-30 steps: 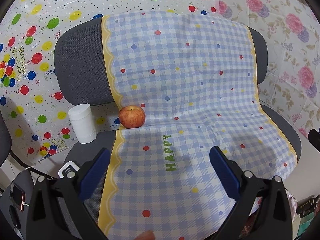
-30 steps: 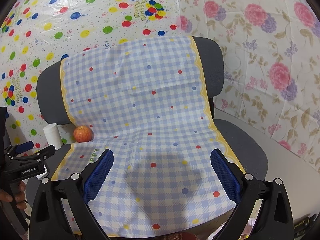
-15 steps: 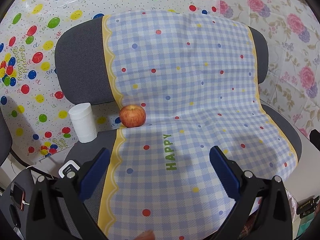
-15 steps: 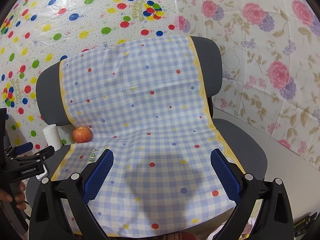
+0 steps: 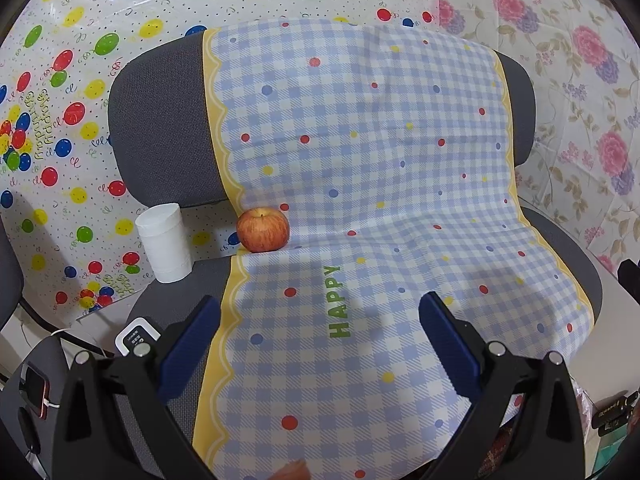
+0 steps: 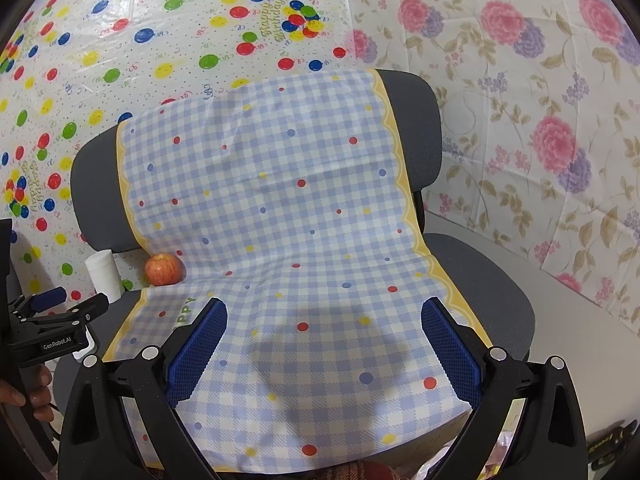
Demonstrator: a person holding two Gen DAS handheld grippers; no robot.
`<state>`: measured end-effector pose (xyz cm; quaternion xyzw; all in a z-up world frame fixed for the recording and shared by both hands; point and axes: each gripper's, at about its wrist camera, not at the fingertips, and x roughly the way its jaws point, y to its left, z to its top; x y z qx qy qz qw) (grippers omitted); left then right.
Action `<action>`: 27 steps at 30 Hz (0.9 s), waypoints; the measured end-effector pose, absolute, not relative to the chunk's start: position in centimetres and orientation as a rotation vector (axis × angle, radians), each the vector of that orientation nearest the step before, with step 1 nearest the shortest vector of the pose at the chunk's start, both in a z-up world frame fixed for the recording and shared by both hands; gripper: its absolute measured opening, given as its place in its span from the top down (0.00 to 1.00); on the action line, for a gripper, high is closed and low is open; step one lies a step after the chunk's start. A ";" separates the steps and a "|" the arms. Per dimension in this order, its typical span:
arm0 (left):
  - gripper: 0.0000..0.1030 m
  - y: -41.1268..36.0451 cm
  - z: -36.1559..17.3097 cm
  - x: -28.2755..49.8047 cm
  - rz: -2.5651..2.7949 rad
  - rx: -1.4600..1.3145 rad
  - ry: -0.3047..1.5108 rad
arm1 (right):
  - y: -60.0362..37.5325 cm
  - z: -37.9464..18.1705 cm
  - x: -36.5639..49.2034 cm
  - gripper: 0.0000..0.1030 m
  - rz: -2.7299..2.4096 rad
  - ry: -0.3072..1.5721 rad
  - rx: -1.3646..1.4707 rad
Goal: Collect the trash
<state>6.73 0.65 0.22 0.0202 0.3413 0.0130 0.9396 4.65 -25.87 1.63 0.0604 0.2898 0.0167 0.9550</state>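
While both hand-held grippers are held over a grey office chair [image 5: 160, 128], their blue-padded fingers are seen spread wide apart with nothing between them. The left hand-held gripper [image 5: 320, 336] is poised above the front of the seat, and the right hand-held gripper [image 6: 322, 340] is poised beside it, further toward the chair's right side. The chair is draped from backrest to seat edge with a blue checked cloth [image 5: 360, 160], dotted in red, yellow and blue, edged in yellow and printed with the word HAPPY.

Ahead of the left hand-held gripper and slightly to its left, a red apple [image 5: 263, 229] is seen resting at the crease between seat and backrest, on the cloth's yellow border. Further left of the apple, apart from it, a white paper cup [image 5: 164, 242] is stood upside down on the bare grey seat. No obstacle is seen between the open fingers and either item.

Just left of the left fingers, a small white device [image 5: 136, 334] is partly hidden. Behind the chair, a balloon-print sheet [image 5: 80, 40] is hung, and a floral sheet [image 6: 540, 100] is hung to the right. In the right wrist view, part of a hand [image 6: 32, 392] is visible on the left handle.
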 end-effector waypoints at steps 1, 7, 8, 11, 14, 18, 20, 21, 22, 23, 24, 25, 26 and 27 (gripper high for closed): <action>0.06 0.7 0.2 6.8 0.025 0.042 0.697 | -25.9 1.6 4.6 0.06 0.035 0.588 0.122; 0.06 0.7 0.2 6.8 0.025 0.041 0.698 | -26.0 1.6 4.6 0.06 0.037 0.590 0.124; 0.06 0.7 0.2 6.8 0.025 0.040 0.698 | -26.0 1.6 4.6 0.06 0.037 0.590 0.126; 0.06 0.8 0.2 6.9 0.023 0.039 0.698 | -26.1 1.5 4.5 0.06 0.036 0.591 0.127; 0.06 0.9 0.2 6.9 0.025 0.040 0.697 | -26.2 1.5 4.6 0.06 0.035 0.590 0.127; 0.06 0.8 0.1 6.8 0.028 0.036 0.697 | -26.2 1.4 4.5 0.06 0.036 0.591 0.127; 0.06 0.6 0.0 6.6 0.033 0.032 0.698 | -26.2 1.3 4.4 0.06 0.035 0.592 0.129; 0.06 0.6 0.0 6.5 0.036 0.031 0.699 | -26.3 1.3 4.5 0.06 0.036 0.592 0.129; 0.06 0.5 0.0 6.5 0.037 0.030 0.700 | -26.3 1.4 4.5 0.06 0.036 0.592 0.129; 0.06 0.5 0.0 6.4 0.039 0.031 0.701 | -26.2 1.3 4.4 0.06 0.036 0.593 0.129; 0.06 0.5 -0.1 6.4 0.041 0.031 0.701 | -26.2 1.2 4.3 0.06 0.036 0.593 0.129; 0.06 0.3 -0.1 6.3 0.041 0.031 0.699 | -26.3 1.2 4.3 0.06 0.035 0.593 0.130; 0.06 0.6 -0.1 6.4 0.038 0.031 0.699 | -26.4 1.2 4.4 0.06 0.036 0.593 0.130; 0.06 0.4 -0.1 6.3 0.039 0.031 0.699 | -26.3 1.2 4.4 0.06 0.036 0.594 0.130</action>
